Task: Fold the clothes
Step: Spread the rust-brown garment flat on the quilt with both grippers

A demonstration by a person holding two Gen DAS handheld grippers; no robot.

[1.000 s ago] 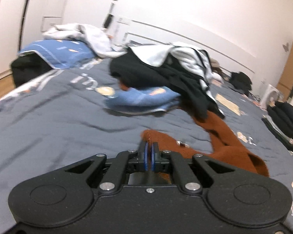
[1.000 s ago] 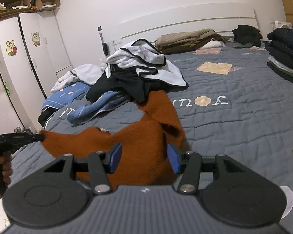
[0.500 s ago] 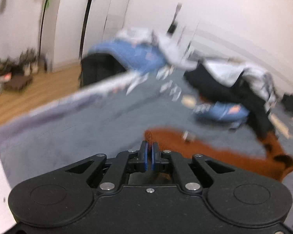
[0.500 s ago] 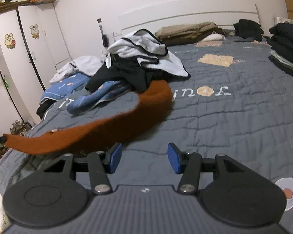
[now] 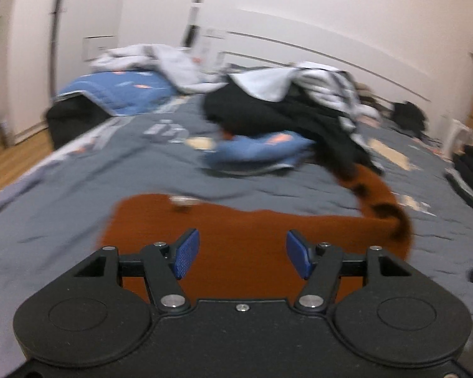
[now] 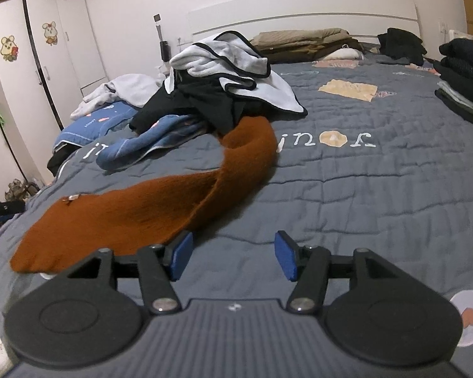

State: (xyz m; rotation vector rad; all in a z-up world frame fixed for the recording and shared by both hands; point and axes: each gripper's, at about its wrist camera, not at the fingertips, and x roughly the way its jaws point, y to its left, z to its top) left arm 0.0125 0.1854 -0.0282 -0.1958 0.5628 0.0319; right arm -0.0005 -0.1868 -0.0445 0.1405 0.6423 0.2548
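Two grippers — left gripper (image 5: 242, 256), right gripper (image 6: 233, 260) — just spread, empty, above the rust garment (image 6: 135, 212).

I see a fuzzy, matt rust-brown knit scarf (image 6: 148, 208) lying on a quilted, stitched grey bedspread (image 6: 362, 189). My grippers' bodies look like matt black plastic (the screw heads shine like metal), and the blue pads (image 5: 186, 253) are ribbed.

Home bedroom: quilted bed (image 6: 362, 189), headboard (image 6: 299, 15), wardrobe (image 6: 47, 63).
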